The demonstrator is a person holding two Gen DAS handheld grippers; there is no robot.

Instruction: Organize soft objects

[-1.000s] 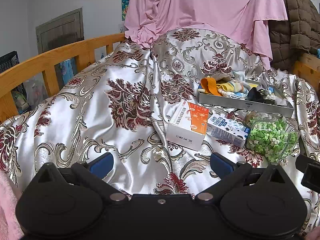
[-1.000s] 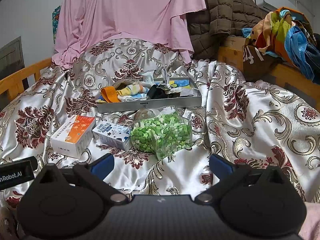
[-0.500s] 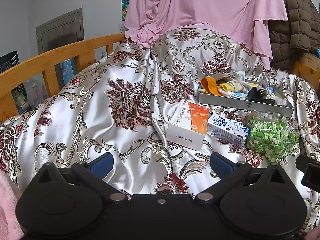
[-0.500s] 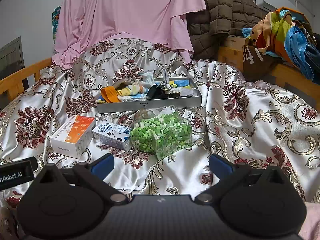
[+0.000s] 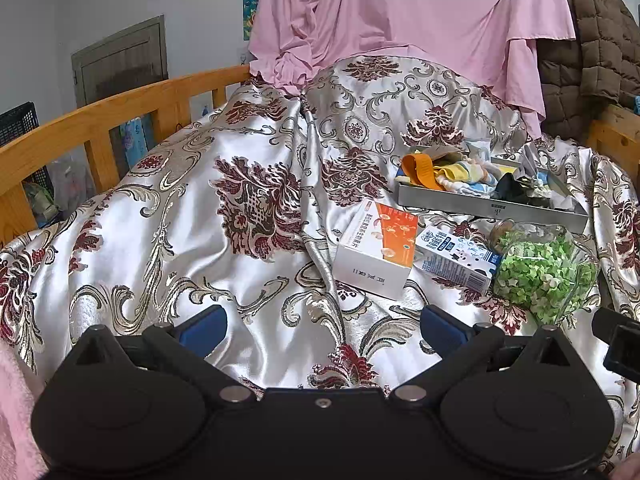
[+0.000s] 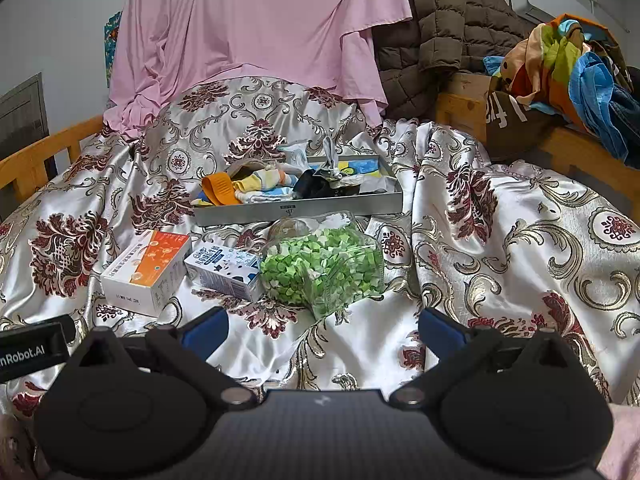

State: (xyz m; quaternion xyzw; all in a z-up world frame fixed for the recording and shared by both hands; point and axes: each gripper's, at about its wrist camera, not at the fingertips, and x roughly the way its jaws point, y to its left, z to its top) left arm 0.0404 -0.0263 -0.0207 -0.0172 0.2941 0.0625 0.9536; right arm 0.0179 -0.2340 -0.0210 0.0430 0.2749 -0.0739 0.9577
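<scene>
Left gripper (image 5: 323, 322): blue-padded fingers spread wide, nothing between them, held low over the satin bedspread (image 5: 200, 208), well short of every item.

Right gripper (image 6: 323, 326): fingers likewise spread wide and empty, pointing toward the clear bag of green stars (image 6: 322, 266), which lies just ahead of it.

Grey metal tray (image 6: 300, 212): rests on the bedspread beyond the bag, against a covered pillow. Contents, heaped and overlapping: an orange strap-like piece (image 6: 218, 188) at the left end, a yellow, white and blue striped sock (image 6: 260, 186) beside it, a black cloth (image 6: 314, 184) near the middle, a knotted grey fabric piece (image 6: 330, 158) standing up behind it, pale wrappers at the right end. These soft items all sit inside the tray; some hang over its near rim.

White and orange carton (image 6: 146, 268): flat on the bedspread, left of the bag, well clear of the tray.

Blue and white milk carton (image 6: 224, 270): on its side between the orange carton and the bag, touching the bag.

Surroundings: pink sheet (image 6: 256, 28) draped behind the pillow; brown quilted jacket (image 6: 436, 36) to its right; pile of multicoloured clothing (image 6: 568, 72) on the wooden ledge at far right; wooden bed rail (image 5: 100, 124) along the left; black crate (image 5: 18, 124) beyond the rail.

Obstruction: the bag and both cartons lie between the grippers and the tray.
</scene>
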